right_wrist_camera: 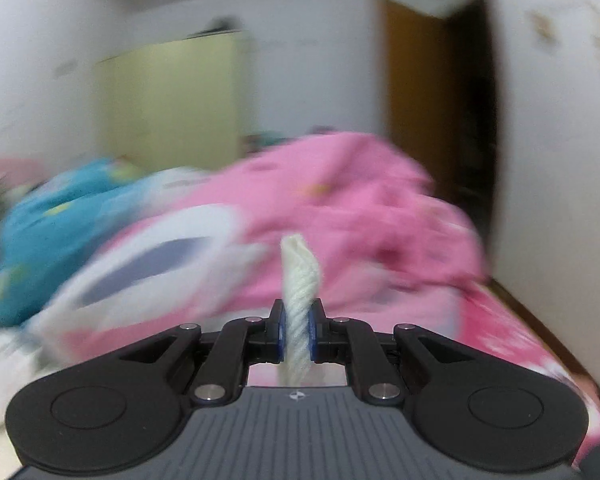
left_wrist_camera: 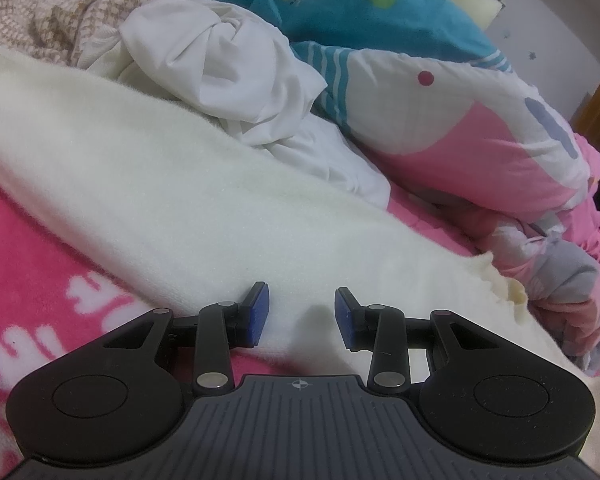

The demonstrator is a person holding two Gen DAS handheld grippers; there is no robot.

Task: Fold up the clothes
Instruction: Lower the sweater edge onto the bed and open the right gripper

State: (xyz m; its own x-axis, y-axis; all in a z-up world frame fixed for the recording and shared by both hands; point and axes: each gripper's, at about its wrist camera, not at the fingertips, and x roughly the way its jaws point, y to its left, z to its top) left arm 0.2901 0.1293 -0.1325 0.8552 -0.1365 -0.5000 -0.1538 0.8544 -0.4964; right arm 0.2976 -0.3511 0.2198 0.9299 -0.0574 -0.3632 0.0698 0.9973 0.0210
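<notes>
Right hand-held gripper point(right_wrist_camera: 298, 334) clamps cream knit garment point(right_wrist_camera: 299, 276); left hand-held gripper point(left_wrist_camera: 301, 316) stands apart above it.

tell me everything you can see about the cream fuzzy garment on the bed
The cream fuzzy garment is soft, knit-like fabric lying spread diagonally over the pink bedspread, partly under a crumpled white cloth. The left gripper sits over its near edge, pads apart. The right gripper pinches a ribbed cream fold upright.

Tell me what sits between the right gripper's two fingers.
A fold of cream knit cloth, pinched between the right gripper's fingers and sticking up past them, seen in the right wrist view.
</notes>
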